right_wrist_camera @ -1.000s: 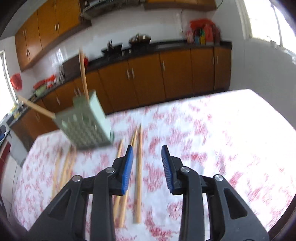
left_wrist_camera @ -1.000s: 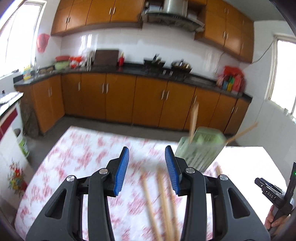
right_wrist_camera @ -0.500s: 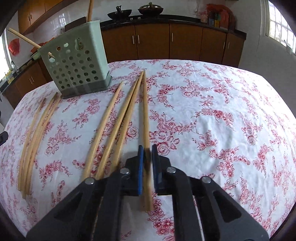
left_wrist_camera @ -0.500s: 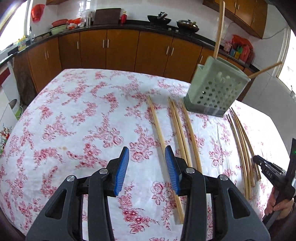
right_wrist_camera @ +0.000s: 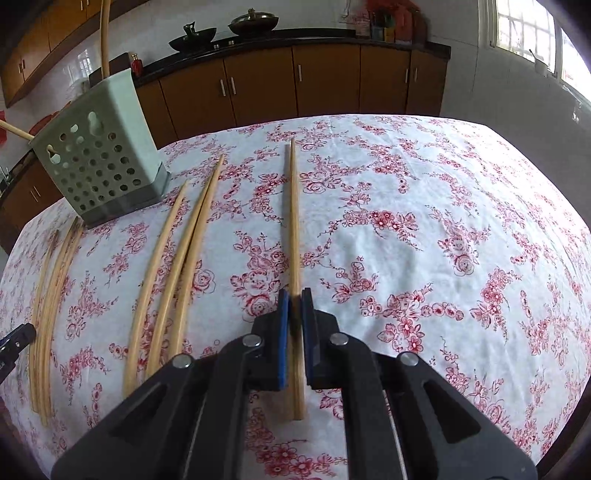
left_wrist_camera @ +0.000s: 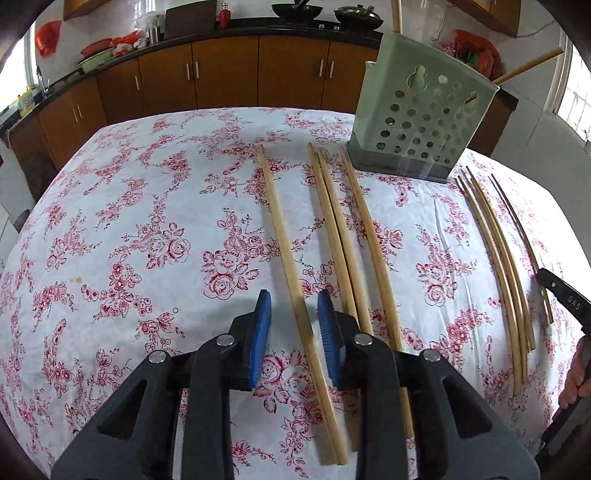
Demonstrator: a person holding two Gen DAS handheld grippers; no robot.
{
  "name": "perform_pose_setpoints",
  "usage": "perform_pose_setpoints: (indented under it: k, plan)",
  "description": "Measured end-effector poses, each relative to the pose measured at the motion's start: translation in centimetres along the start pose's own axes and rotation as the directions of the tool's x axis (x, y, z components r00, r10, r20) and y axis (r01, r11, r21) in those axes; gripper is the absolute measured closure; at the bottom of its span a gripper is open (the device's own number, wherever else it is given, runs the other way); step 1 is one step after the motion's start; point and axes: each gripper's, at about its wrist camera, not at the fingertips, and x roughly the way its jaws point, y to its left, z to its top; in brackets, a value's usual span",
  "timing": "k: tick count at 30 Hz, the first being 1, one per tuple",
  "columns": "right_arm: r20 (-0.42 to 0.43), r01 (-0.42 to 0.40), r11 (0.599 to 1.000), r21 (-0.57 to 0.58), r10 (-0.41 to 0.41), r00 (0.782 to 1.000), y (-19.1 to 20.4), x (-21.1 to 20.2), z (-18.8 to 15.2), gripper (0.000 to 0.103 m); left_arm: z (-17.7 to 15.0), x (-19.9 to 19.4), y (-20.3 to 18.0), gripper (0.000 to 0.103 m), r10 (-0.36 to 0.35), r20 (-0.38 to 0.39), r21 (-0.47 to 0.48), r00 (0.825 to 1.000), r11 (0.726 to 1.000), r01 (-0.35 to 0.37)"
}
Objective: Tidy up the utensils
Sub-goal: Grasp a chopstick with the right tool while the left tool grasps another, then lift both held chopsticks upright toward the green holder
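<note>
My right tongs (right_wrist_camera: 294, 301) had clamped one chopstick (right_wrist_camera: 293, 221) on the counter (right_wrist_camera: 424, 229), my left tongs (left_wrist_camera: 294, 306) had just been narrowing around another chopstick (left_wrist_camera: 284, 240) without pinching it, while the green perforated holder (left_wrist_camera: 421, 114) beyond held two upright sticks (left_wrist_camera: 396, 14).

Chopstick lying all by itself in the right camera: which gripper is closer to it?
Right. The right gripper is shut on that chopstick. The left gripper, its jaws just closing, straddles a different chopstick, not yet gripping it.
</note>
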Motion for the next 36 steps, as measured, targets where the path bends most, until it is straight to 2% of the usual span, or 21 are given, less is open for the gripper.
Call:
perform_pose_setpoints:
  k: [3,12,22,36]
  plan:
    - [0.003,-0.001,1.0,-0.009,0.001,1.0,0.3,0.2,0.1,0.095,0.1,0.2,-0.1,0.094,0.043,0.007,0.009,0.999,0.999,-0.043]
    - [0.004,-0.007,1.0,-0.011,0.007,1.0,0.1,0.8,0.7,0.095,2.0,1.3,3.9,0.095,0.12,0.01,-0.01,0.993,0.993,-0.12]
    - [0.004,0.026,1.0,-0.015,-0.026,1.0,-0.2,1.3,1.2,0.094,2.2,1.3,5.3,0.095,0.102,0.024,-0.01,0.994,0.995,-0.102]
    - [0.007,0.018,1.0,-0.014,-0.018,1.0,-0.3,1.3,1.1,0.094,2.3,1.6,5.4,0.094,0.095,0.024,-0.017,0.995,0.995,-0.095]
